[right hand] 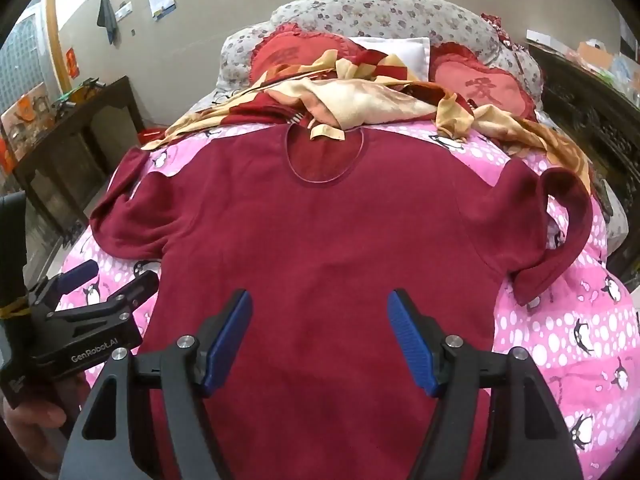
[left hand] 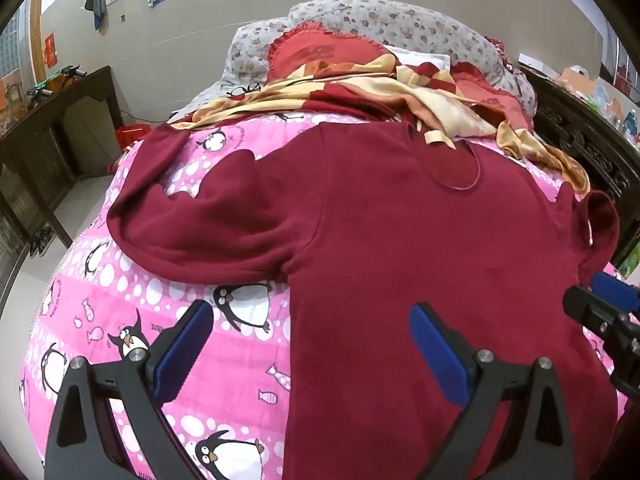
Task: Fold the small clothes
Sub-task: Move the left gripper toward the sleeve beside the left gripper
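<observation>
A dark red long-sleeved top [right hand: 320,232] lies spread flat on a pink penguin quilt [right hand: 560,340], neck hole away from me, both sleeves out to the sides with cuffs bent. It also shows in the left wrist view [left hand: 420,240]. My left gripper [left hand: 312,340] is open and empty, above the top's left lower edge and the quilt [left hand: 120,300]. My right gripper [right hand: 320,332] is open and empty above the top's lower middle. The left gripper [right hand: 112,284] also shows at the left of the right wrist view, and the right gripper [left hand: 600,300] at the right of the left wrist view.
A heap of cream and red cloth [right hand: 360,100] lies just past the top's collar. Red heart cushions [right hand: 484,84] and a floral pillow [right hand: 380,12] sit at the bed head. A dark wooden cabinet [left hand: 52,140] stands left of the bed; a dark carved bed frame [right hand: 592,120] runs along the right.
</observation>
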`<act>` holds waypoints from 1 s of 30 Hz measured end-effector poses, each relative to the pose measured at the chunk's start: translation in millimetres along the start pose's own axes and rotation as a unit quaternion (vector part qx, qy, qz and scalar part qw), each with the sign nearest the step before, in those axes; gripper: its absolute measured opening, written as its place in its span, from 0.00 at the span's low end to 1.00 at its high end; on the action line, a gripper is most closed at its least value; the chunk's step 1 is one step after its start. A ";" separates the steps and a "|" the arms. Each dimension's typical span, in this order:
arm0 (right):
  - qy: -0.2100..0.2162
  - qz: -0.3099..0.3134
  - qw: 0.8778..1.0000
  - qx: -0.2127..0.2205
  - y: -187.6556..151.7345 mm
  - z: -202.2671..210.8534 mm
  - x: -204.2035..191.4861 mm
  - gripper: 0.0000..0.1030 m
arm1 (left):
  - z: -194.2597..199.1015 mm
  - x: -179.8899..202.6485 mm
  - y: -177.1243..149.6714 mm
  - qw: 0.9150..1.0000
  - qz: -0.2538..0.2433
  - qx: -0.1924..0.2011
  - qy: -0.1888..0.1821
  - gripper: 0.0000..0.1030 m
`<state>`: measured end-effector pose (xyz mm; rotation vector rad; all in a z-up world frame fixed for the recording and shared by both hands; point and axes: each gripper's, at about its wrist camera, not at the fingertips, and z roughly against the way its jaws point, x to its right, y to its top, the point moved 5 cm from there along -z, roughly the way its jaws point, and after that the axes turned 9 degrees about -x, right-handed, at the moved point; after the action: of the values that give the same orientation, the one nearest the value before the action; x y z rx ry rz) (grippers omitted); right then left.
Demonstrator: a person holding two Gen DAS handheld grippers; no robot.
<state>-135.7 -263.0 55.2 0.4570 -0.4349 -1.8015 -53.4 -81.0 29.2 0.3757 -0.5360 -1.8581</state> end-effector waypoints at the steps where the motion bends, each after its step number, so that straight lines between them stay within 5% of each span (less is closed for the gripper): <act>1: 0.002 -0.001 1.000 -0.003 -0.4 -1.7 -0.2 0.85 | -0.3 -0.3 0.2 1.000 0.000 -0.001 0.001 0.97; 30: 0.013 0.022 0.999 -0.045 1.4 -26.1 -18.8 0.85 | -20.8 -28.4 5.1 1.000 0.020 -0.014 0.009 0.97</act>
<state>-116.4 -246.8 35.2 0.4045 -0.3408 -1.7631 -29.3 -59.5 14.2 0.3612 -0.5021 -1.8201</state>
